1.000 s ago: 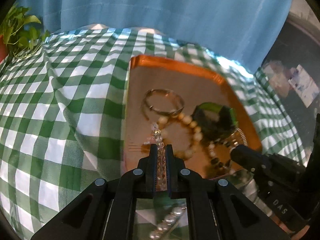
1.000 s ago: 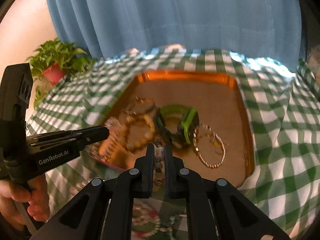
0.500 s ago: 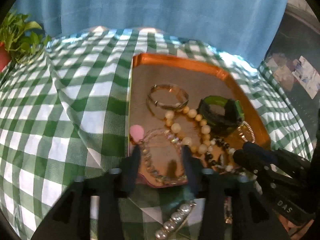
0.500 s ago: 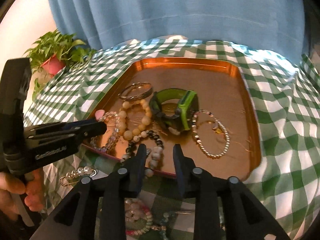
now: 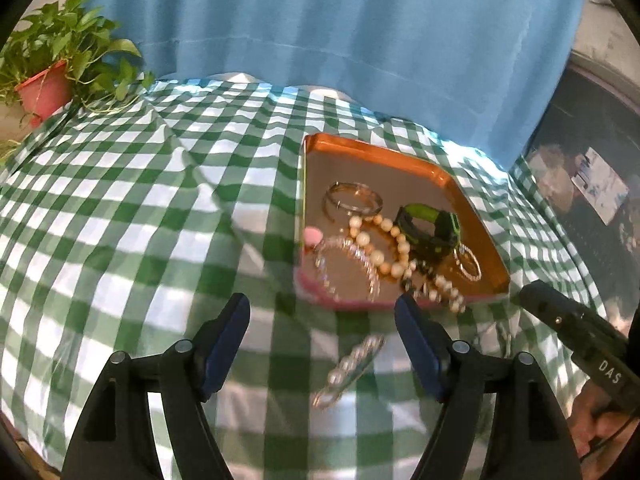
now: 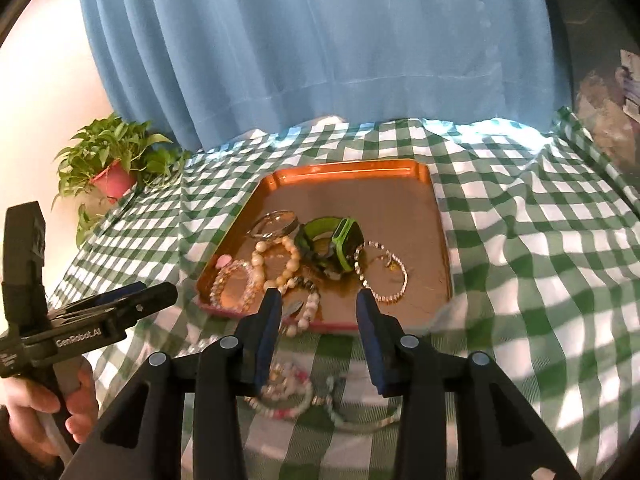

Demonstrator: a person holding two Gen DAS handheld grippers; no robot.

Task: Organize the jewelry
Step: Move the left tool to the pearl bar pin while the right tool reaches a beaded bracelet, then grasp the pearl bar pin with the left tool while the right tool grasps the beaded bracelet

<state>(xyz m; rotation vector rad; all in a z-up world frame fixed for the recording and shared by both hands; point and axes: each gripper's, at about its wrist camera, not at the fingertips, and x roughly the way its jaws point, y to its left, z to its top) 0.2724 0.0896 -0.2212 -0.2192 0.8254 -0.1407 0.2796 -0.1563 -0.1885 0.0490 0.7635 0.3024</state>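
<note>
An orange tray (image 5: pixel 384 156) (image 6: pixel 400 168) on the checked cloth holds a clear crystal bracelet with a pink tag (image 5: pixel 347 268) (image 6: pixel 234 286), a cream bead bracelet (image 5: pixel 380 240) (image 6: pixel 280 258), a green and black watch (image 5: pixel 430 228) (image 6: pixel 336 246), a metal bangle (image 5: pixel 352 200) (image 6: pixel 274 222), a thin chain bracelet (image 6: pixel 382 272) and a black-and-white bead strand (image 6: pixel 308 306) hanging over the near rim. My left gripper (image 5: pixel 322 314) is open and empty, in front of the tray. My right gripper (image 6: pixel 316 310) is open and empty at the tray's near rim.
A pearl hair clip (image 5: pixel 350 368) lies on the cloth between the left fingers. A pink-and-white bead bracelet (image 6: pixel 286 394) and other loose pieces lie on the cloth under the right gripper. A potted plant (image 5: pixel 48 80) (image 6: pixel 112 168) stands far left. A blue curtain (image 5: pixel 320 32) hangs behind.
Both grippers opened, letting the crystal bracelet and the black-and-white strand go onto the tray, and drew back toward me and upward.
</note>
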